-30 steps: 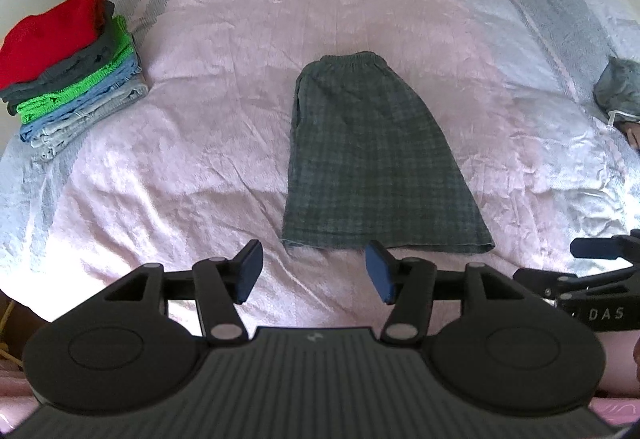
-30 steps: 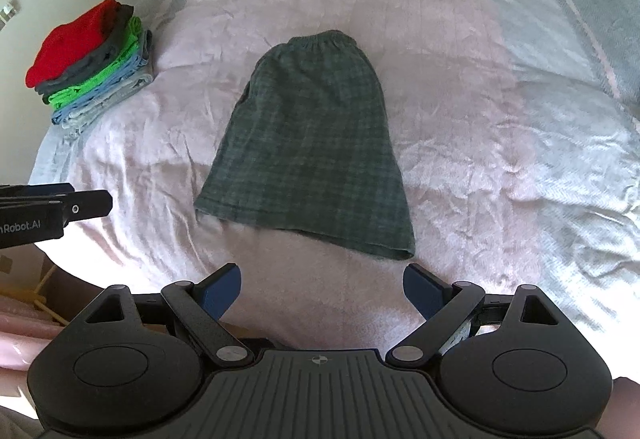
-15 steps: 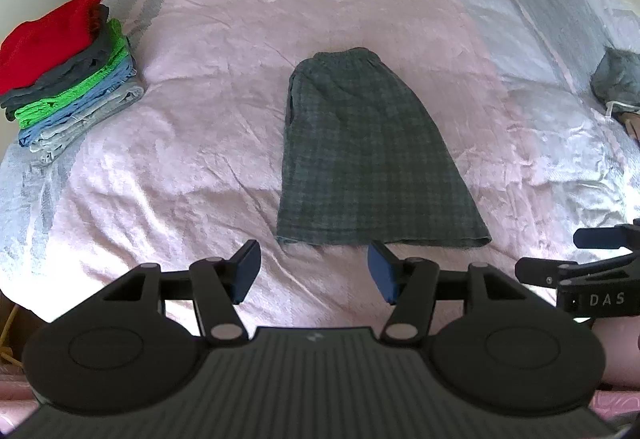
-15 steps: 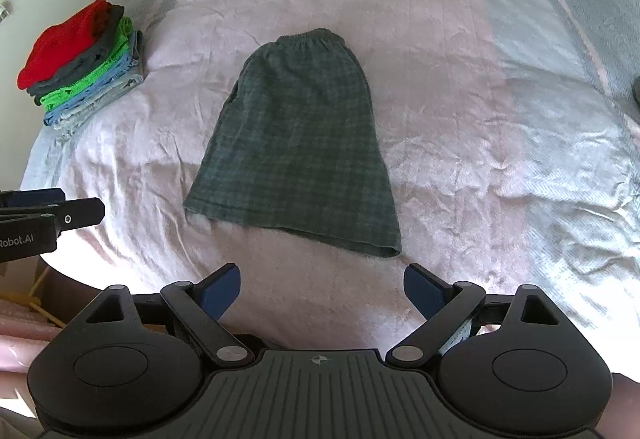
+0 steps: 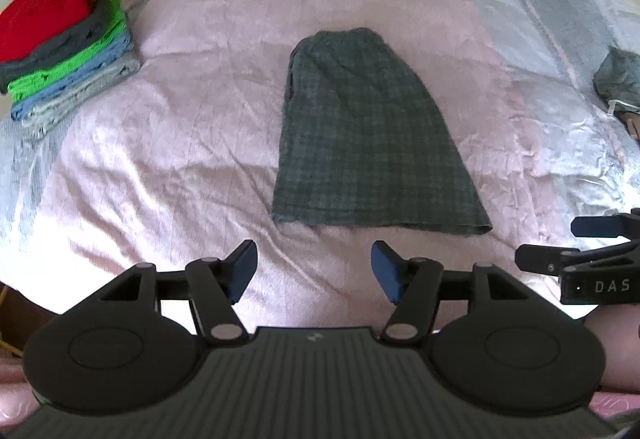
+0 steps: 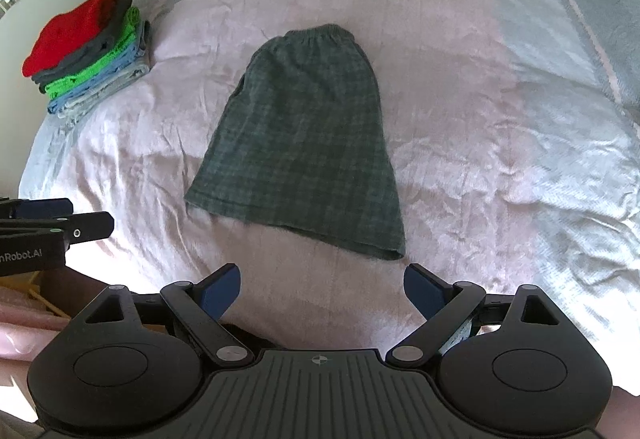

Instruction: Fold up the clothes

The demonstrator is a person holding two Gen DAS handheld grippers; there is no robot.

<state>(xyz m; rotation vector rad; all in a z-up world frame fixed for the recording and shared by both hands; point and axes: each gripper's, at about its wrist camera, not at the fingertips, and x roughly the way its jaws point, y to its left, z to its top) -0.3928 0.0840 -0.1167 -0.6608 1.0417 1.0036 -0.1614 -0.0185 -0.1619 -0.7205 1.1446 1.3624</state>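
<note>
Left wrist view: the plaid shorts (image 5: 368,135) lie flat mid-bed on the pink bedspread (image 5: 160,159), elastic waistband at the far end, hem toward the camera, apparently already doubled lengthwise (one leg over the other, judging by the narrow outline, though the blur makes that a guess). The left gripper (image 5: 314,271) hovers just short of the hem w/ jaws spread and nothing between them. The right gripper (image 5: 576,259) pokes in from the right edge, also near the hem line; from this side angle its opening can't be read. A stack of folded clothes (image 5: 60,51), red on top, sits at the bed's far left, and a grey crumpled garment (image 5: 618,79) lies at the right edge. Right wrist view: same shorts (image 6: 304,143), seen skewed, hem's right corner nearest the right gripper (image 6: 322,291), whose jaws are wide apart and empty; the left gripper (image 6: 60,227) shows at the left edge, off the cloth. Stack (image 6: 88,51) visible again, but the grey garment is out of frame here, only the left cam catches it. Step in hand, as I judge it: shorts laid out partway folded, both tools poised at the hem. A crosswise fold would call for pinching both hem corners evenly, catching all layers, and carrying them to the waistband w/o dragging the cloth.
</note>
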